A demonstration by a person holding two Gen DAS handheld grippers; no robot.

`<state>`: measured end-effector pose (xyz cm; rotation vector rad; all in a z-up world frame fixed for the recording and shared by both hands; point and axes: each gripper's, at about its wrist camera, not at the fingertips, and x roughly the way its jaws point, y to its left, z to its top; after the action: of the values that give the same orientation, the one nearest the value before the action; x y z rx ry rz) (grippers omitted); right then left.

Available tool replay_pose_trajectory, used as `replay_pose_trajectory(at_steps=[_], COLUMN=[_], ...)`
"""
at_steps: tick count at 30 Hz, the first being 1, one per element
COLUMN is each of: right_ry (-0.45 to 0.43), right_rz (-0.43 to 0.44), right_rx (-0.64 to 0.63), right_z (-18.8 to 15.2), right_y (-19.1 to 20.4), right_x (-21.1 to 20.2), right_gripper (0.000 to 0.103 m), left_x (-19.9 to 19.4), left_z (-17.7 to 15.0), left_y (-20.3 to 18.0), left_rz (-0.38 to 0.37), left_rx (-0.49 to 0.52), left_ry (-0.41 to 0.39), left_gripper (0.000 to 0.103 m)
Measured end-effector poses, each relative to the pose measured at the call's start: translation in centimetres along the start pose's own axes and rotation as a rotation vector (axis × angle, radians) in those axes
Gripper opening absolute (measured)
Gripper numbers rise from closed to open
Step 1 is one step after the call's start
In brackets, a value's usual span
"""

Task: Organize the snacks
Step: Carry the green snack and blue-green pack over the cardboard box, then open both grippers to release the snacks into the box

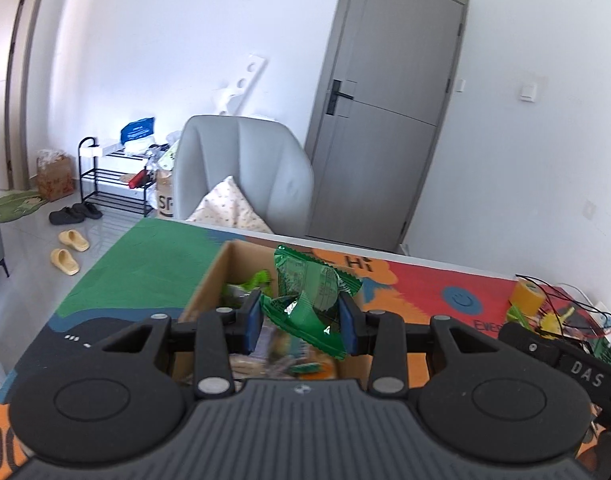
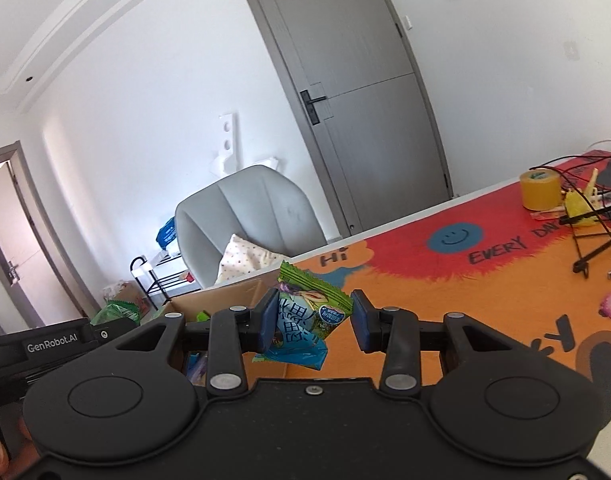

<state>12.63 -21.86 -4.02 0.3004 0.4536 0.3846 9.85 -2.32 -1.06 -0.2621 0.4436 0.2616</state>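
Observation:
My left gripper (image 1: pixel 301 320) is shut on a green snack packet (image 1: pixel 309 300) and holds it above an open cardboard box (image 1: pixel 209 280) with several snack packets inside. My right gripper (image 2: pixel 314 320) has its jaws apart around a green and blue snack packet (image 2: pixel 305 320); the left pad touches it, the right pad stands a little off. It hangs over the box's right edge (image 2: pixel 225 294). The left gripper's body (image 2: pixel 53 346) shows at the left of the right wrist view.
The box stands on a table with a colourful mat (image 2: pixel 465 280). A yellow tape roll (image 2: pixel 541 190), black cables (image 2: pixel 593 240) and small items lie at the table's right. A grey chair (image 1: pixel 245 168) with a cushion stands behind the table, a door (image 1: pixel 385 120) beyond.

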Motion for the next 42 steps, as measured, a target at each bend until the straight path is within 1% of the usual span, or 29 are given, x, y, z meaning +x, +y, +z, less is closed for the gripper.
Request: replay_pose_trajectory(at_steps=[9,14,19,21,22,23,24,27,32,39,42], right_ry=[0.019,0.033,0.053,0.063,0.068,0.071,0.075,0.083,0.098,0.109,0.103], right_rz=[0.020,0.034,0.037,0.039,0.039,0.038,0.038,0.038,0.042,0.037,0.038], right_rx=[-0.067,-0.083,-0.105,-0.118,-0.126,-0.133,-0.139,-0.149,-0.150,-0.152,-0.144], right_z=[0.3,0.6,0.7,0.7,0.7,0.8,0.8,1.0,1.1,1.2,1.4], right_y=[3.1,4.6,6.2,6.8,7.0,7.3,7.5,8.0,8.8,9.8,10.2], right_x=[1.8,3.5,5.1,5.7,6.0,6.2,6.5,7.2,8.3,9.8,10.5], right_gripper=[0.039,0.039,0.039,0.039,0.039,0.039,0.039,0.039,0.039,0.039,0.042], left_x=[0.6,2.1,3.5,3.9,4.2,4.3,4.4,4.6,4.9,6.0,6.0], left_z=[1.5,2.0,2.0,2.1,2.2,2.3,2.3,2.7,3.6,3.9,3.9], left_y=[3.5,4.7,5.5,5.8,6.1,6.3,6.5,7.2,8.0,10.0,10.9], left_rz=[0.005,-0.009,-0.045,-0.066,-0.078,-0.073,-0.065,-0.074,-0.037,0.001,0.019], left_rx=[-0.044,-0.064,-0.077,-0.083,-0.088,-0.090,-0.092,-0.105,-0.100,-0.130,-0.139], left_ry=[0.003,0.029,0.079,0.087,0.093,0.098,0.097,0.083,0.058,0.074,0.072], left_gripper=[0.038,0.038,0.039,0.048,0.051,0.054,0.054,0.054,0.054,0.054,0.054])
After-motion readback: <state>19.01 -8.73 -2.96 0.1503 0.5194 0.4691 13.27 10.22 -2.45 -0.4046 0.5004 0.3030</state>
